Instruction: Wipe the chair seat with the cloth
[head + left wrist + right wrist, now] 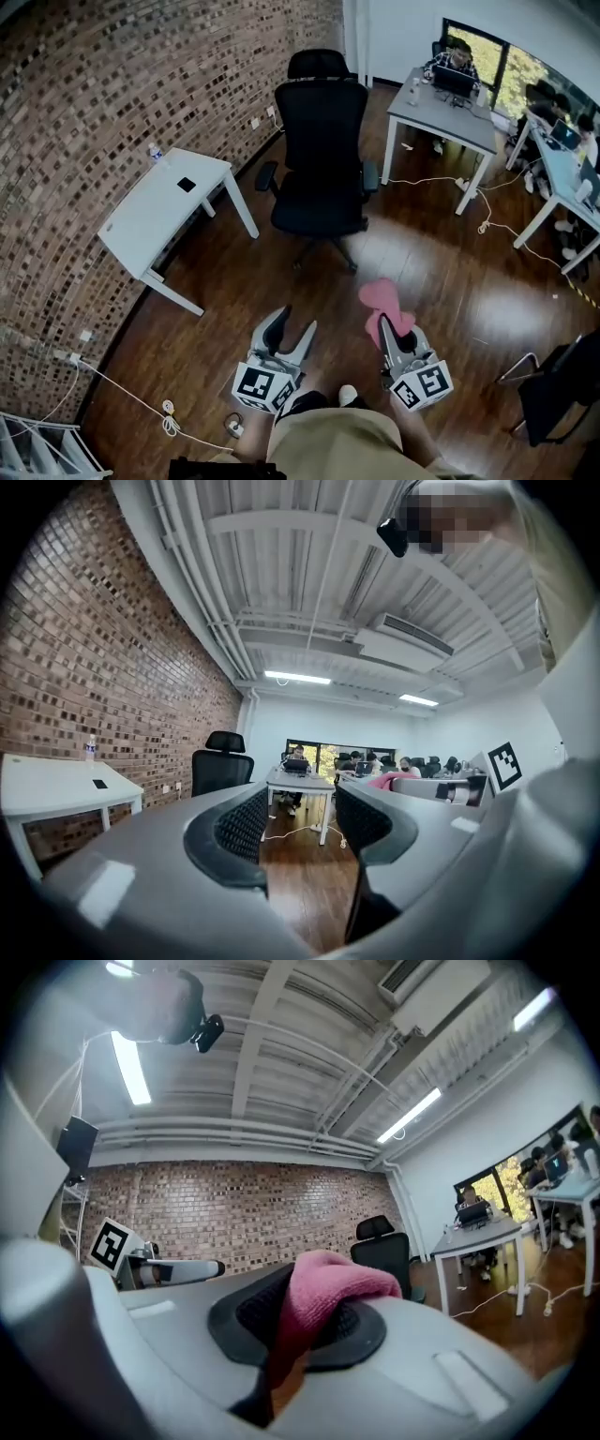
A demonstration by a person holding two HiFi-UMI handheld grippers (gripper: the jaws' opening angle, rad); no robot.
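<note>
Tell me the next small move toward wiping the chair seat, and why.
Probably carry the right gripper forward toward the chair seat. Its jaws are shut on the pink cloth, but the seat stands well ahead across the wooden floor, touched by neither gripper. The left gripper is open and empty.
</note>
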